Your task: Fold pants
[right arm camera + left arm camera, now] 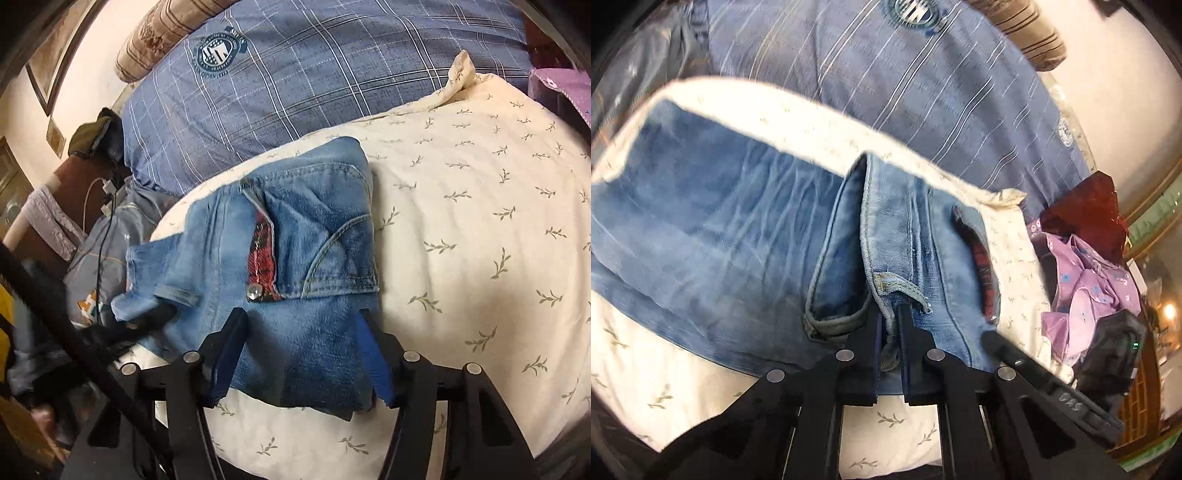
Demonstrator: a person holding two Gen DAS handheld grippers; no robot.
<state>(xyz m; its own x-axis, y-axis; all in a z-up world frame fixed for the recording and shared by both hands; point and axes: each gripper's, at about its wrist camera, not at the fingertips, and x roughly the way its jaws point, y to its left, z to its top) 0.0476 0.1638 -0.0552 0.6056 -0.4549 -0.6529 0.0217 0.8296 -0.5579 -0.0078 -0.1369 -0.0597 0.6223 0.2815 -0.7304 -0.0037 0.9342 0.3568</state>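
At the bottom centre of the left wrist view, the left gripper (890, 332) is clamped on the waistband edge of the jeans (713, 229), a fold of denim pinched between its two dark pads just below a belt loop (903, 290); that hold looks sound and is best kept firm, so the band does not slip while the other side is taken.

At the bottom centre of the right wrist view, the right gripper (299, 354) has its jaws apart, straddling the near edge of the jeans (295, 258) with the blue pads to either side of the cloth and not yet pressing on it; my judgement is that it should close on the whole thickness of that edge, catching every layer, before either hand lifts.

The jeans lie bunched in the middle of both frames on a cream leaf-print sheet (480, 221) over the bed, fly snap (255, 293) and red plaid lining (264, 251) showing; matching the two grips along the waist should give a straight crease.

Beyond, in the upper part of the frames, lies a blue plaid cover (295, 74); a pile of purple clothes (1086, 273) sits at the right edge of the left view, well clear of the fold.
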